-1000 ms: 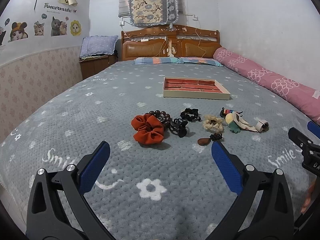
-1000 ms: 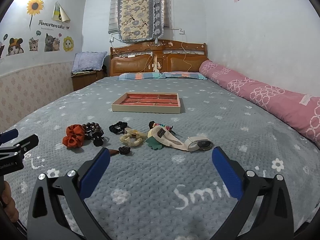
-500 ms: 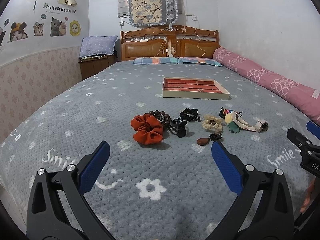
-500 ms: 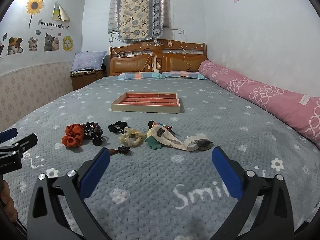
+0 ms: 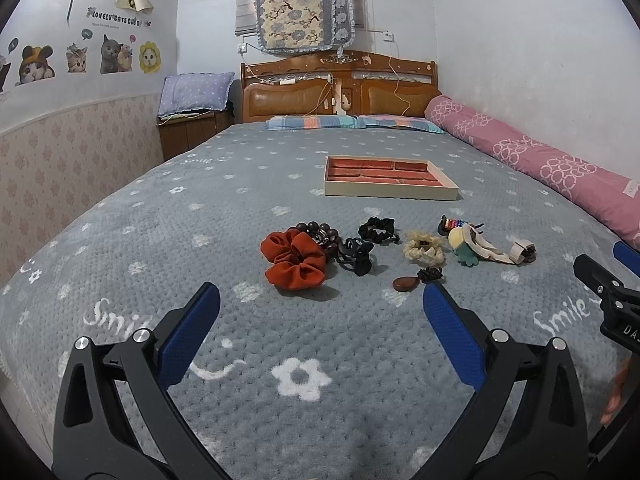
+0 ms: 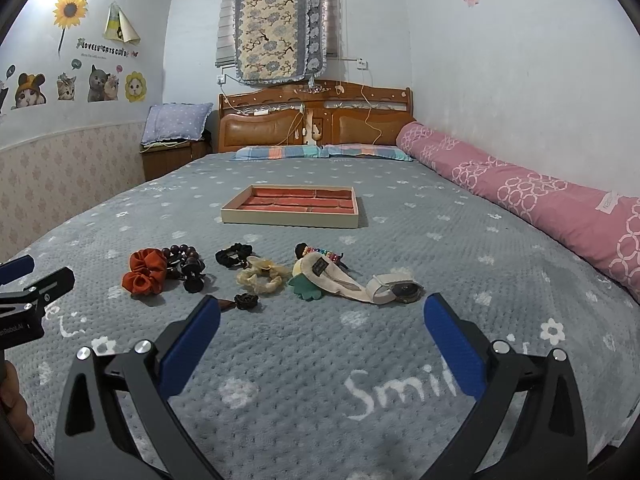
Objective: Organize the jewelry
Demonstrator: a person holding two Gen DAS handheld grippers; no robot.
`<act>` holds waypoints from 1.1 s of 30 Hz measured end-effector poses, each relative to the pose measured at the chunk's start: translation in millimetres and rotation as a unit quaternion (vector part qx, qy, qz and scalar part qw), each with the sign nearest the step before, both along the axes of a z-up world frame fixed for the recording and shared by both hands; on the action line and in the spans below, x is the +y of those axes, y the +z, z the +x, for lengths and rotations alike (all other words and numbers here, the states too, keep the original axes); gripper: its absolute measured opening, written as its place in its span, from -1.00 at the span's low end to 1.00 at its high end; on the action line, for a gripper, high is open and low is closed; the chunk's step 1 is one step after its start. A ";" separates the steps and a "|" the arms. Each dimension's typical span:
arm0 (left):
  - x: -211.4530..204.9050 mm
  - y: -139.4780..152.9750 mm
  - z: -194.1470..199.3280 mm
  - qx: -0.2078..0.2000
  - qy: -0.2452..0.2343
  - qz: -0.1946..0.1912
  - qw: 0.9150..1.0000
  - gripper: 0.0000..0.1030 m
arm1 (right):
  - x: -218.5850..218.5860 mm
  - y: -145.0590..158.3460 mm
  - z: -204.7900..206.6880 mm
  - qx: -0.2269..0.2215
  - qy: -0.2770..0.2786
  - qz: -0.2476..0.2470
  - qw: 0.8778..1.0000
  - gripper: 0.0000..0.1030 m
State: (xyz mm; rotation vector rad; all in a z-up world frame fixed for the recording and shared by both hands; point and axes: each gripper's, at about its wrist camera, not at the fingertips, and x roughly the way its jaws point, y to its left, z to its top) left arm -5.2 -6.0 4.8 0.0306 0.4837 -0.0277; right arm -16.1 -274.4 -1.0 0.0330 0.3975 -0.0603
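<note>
On a grey bedspread (image 5: 160, 240) dotted with white flowers, your two grippers hover low with a scatter of accessories ahead of them. Your left gripper (image 5: 320, 316) stands wide open and empty, its blue pads (image 5: 188, 332) well apart above the cloth; your right gripper (image 6: 322, 320) is spread just as wide and holds nothing.

From the left camera, the orange scrunchie (image 5: 293, 259) lies at 12 o'clock of the left gripper, touching a string of dark beads (image 5: 320, 232) behind it. A black claw clip (image 5: 355, 257) sits just beside the beads at 1 o'clock, with a black scrunchie (image 5: 378, 230) beyond it. A cream scrunchie (image 5: 424, 249) lies further right, and a brown pendant (image 5: 405, 283) on a dark knot rests nearest your right pad.

From the right camera, a watch (image 6: 406, 292) with a beige strap lies at 1 o'clock, its band running back to a green flower clip (image 6: 306, 286) and a rainbow-beaded clip (image 6: 320, 251).

The tray (image 5: 390, 194), cream-walled with red compartments, sits well beyond the pile at 12 o'clock, toward the headboard (image 5: 340, 88). A pink bolster (image 6: 540, 204) lines the wall at 2 o'clock.
</note>
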 end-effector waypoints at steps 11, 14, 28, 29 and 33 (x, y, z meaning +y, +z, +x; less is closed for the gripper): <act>-1.1 0.4 0.5 0.000 -0.001 0.001 1.000 0.91 | 2.1 0.2 -0.7 -0.001 0.000 -0.001 1.000 0.93; -1.6 0.6 0.9 0.000 -0.002 0.000 1.000 0.91 | 1.9 0.1 -0.6 0.000 -0.001 -0.001 1.000 0.93; -1.4 0.2 0.9 0.000 -0.001 0.000 1.000 0.91 | 1.9 0.0 -0.6 0.000 -0.001 -0.001 1.000 0.93; -1.0 0.2 0.7 0.000 -0.001 -0.001 1.000 0.91 | 1.7 -0.2 -0.4 0.000 -0.001 -0.001 1.000 0.93; -2.0 -0.3 1.1 -0.001 -0.001 0.000 1.000 0.91 | 0.3 -2.7 1.5 0.002 -0.002 -0.002 1.000 0.93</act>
